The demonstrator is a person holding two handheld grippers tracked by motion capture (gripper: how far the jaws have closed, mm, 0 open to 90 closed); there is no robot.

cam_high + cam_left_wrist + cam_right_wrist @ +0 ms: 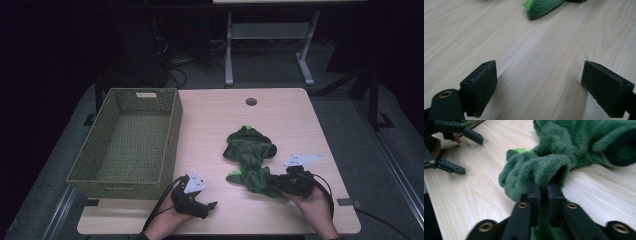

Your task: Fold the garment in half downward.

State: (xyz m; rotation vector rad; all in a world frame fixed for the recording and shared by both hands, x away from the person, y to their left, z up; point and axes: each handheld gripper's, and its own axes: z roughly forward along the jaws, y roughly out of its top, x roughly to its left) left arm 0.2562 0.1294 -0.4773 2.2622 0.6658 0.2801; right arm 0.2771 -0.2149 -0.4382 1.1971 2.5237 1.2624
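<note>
Right hand enters from the near edge, palm down over its tool, wrist angled toward the counter's middle. Right tongs clenched on a fold of the green plush garment; in the right gripper view the two black jaws stand nearly together with fuzzy fabric pinched between them. Left hand rests low at the near edge, just in front of the basket's near right corner. Left tongs released, jaws wide apart over bare wood, nothing between them; they point toward the garment, whose near tip lies well ahead of them.

The garment lies crumpled right of centre on the counter, stretching from mid-counter to the right tongs at its near end; a bright green patch shows at its near left fold. Woven olive basket sits at the left side, overhanging the left edge.

Counter is pale wood with a round cable hole near the far edge. Room is dark; grey floor, a grey metal frame beyond.

Garment's kind cannot be made out. The person's forearms are cut off at the near edge.
</note>
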